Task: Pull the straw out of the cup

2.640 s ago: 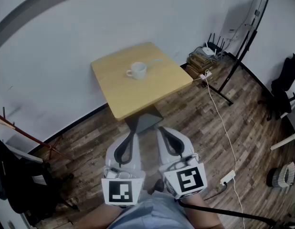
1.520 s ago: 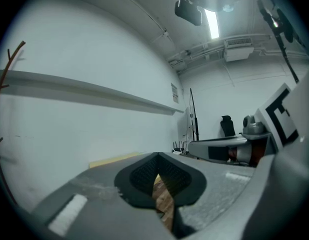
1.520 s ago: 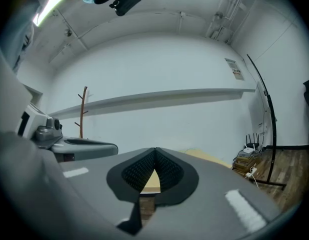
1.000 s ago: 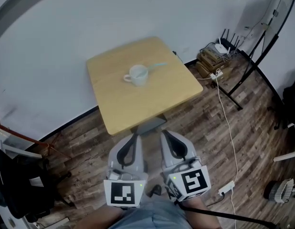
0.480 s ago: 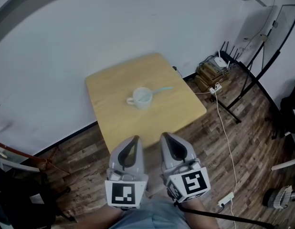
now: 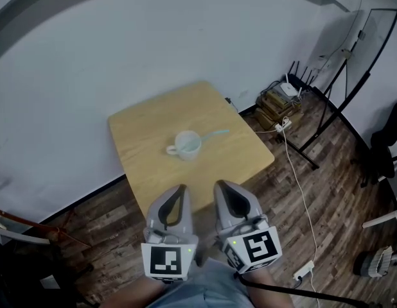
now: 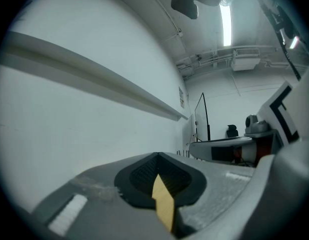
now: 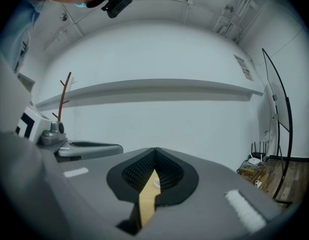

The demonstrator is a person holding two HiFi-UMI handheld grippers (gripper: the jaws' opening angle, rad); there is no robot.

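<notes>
Left gripper (image 6: 180,188) is hovering at the surface's (image 6: 141,153) near edge, jaws closed and empty, likely for steadying the cup (image 6: 187,145) sitting mid-surface. Straw (image 6: 215,134) is leaning out toward the right edge, suiting the right gripper (image 6: 220,185), jaws closed, holding nothing.

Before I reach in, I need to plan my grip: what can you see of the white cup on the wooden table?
The white ceramic-looking cup is a round mug with one loop handle pointing to the picture's left. It stands upright, mouth open, near the middle of the light wooden square table. A pale blue-green straw rests in it, leaning over the rim toward the right. Only table and straw touch it; whether it holds liquid cannot be told.
</notes>
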